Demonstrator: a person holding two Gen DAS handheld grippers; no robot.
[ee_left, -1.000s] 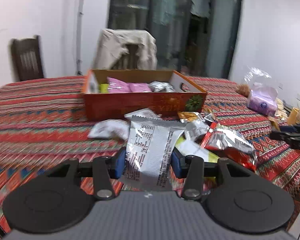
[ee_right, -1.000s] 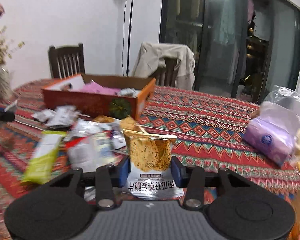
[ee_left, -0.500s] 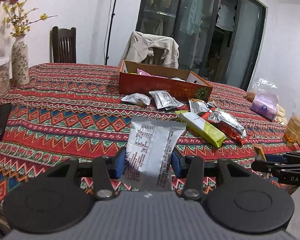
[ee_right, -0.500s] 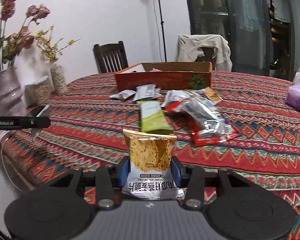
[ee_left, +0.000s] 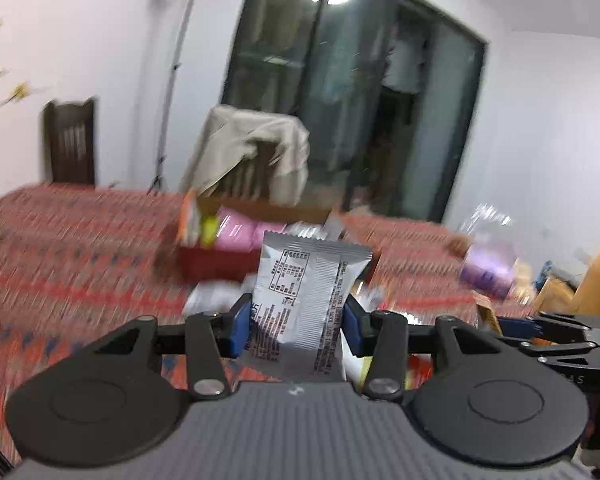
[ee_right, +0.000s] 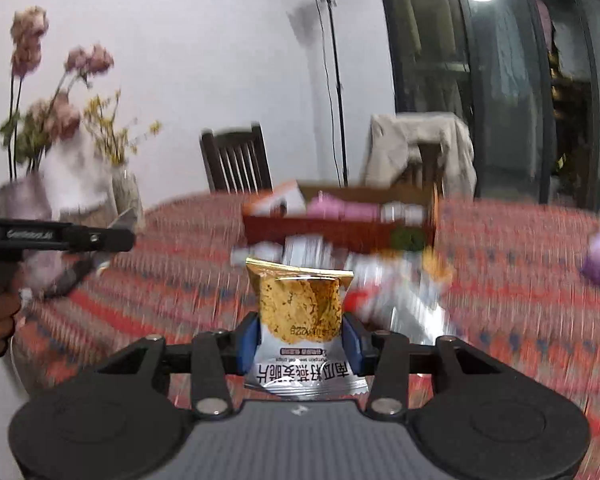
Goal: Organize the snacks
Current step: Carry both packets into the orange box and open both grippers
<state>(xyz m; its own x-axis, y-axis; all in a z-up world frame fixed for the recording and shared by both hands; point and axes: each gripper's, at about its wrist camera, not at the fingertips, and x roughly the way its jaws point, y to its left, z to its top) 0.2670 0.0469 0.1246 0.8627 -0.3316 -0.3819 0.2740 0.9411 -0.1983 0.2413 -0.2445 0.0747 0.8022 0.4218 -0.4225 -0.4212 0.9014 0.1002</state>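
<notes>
Snacks in both grippers, box straight ahead: at left, the left gripper (ee_left: 296,326) has its blue fingers (ee_left: 240,330) clamped on the lower sides of a silver packet (ee_left: 306,292), which stands upright with its long axis pointing up and forward along the fingers, printed back toward the camera. Beyond it, across the patterned tabletop (ee_left: 80,264), the open red box (ee_left: 220,258) sits dead ahead and a little left of the packet's top edge, with pink packs visible inside; loose wrappers lie between box and gripper, though motion blur hides what they are. At right, the right gripper (ee_right: 298,346) is likewise closed on a snack, its fingers (ee_right: 249,344) pinching a gold-and-silver crisp pack (ee_right: 300,312) held upright, lettering upside down to the lens. From that side the box (ee_right: 340,232) lies ahead and slightly right, above the pack's sealed top, with scattered packets on the tabletop (ee_right: 520,280) just before it. The two tools appear roughly level, neither clearly nearer the box. Judging by the task, the coming move is a forward carry over the near wall, and each packet's tall, floppy top would likely clear the rim first. A vase of flowers (ee_right: 40,128) stands well off to the left.
</notes>
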